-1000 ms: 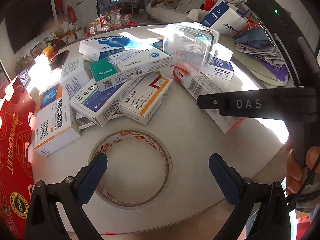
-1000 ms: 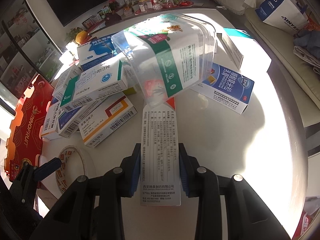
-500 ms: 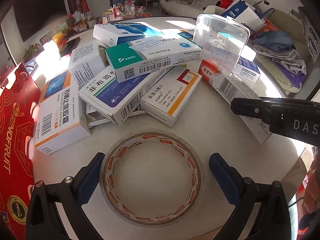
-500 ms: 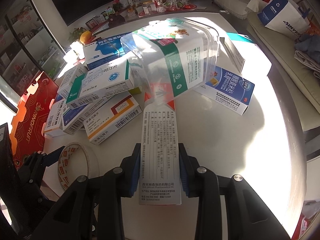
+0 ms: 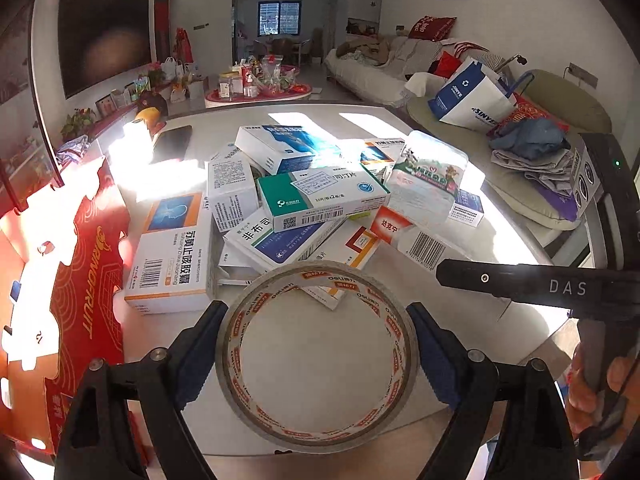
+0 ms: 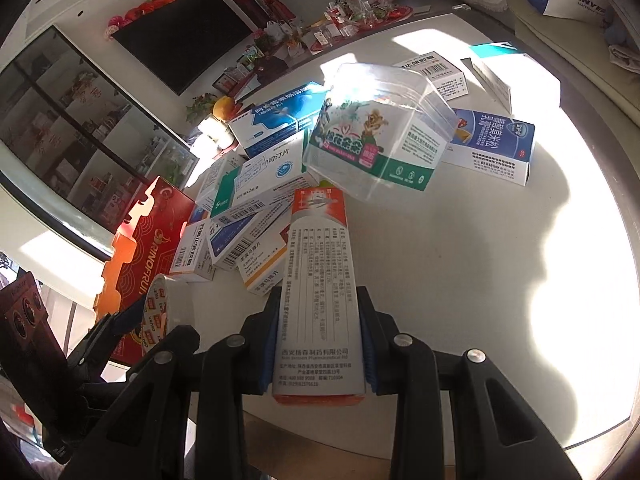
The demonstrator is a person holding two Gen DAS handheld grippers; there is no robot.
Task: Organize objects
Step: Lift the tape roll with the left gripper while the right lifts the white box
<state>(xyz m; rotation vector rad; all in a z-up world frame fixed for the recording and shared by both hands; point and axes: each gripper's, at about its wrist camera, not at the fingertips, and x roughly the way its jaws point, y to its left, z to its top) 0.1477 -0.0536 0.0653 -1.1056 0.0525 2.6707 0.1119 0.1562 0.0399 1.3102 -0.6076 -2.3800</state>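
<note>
Medicine boxes (image 5: 320, 200) — a loose heap of white cartons printed in green, blue and orange — lie overlapping on the round white worktop (image 5: 400, 128), lit by hard sunlight. A clear plastic tub with a cartoon label and green band (image 6: 380, 132) stands tilted at the right edge of the heap, and a blue-and-white carton (image 6: 492, 144) lies just beside it on the far side.

The left gripper (image 5: 316, 356) has its blue-padded fingers (image 5: 200, 352) on either side of a wide roll of clear tape with a red-printed core (image 5: 320, 360); the jaws are closing, the pads look to be touching the roll's outer rim on both sides, and the roll sits tilted up toward the camera in front of the heap.

The right gripper (image 6: 318, 336) has its fingers clamped on the sides of a long white carton with red-orange ends and fine printed text (image 6: 316, 280). The carton points away from the camera, its far end reaching just below the clear tub. In the left wrist view that gripper's black arm crosses the right side, with a hand (image 5: 592, 396) on its handle.

A red cardboard gift box with gold lettering (image 5: 80, 288) lies at the left edge of the worktop, beside the orange-and-white carton (image 5: 172, 252).
</note>
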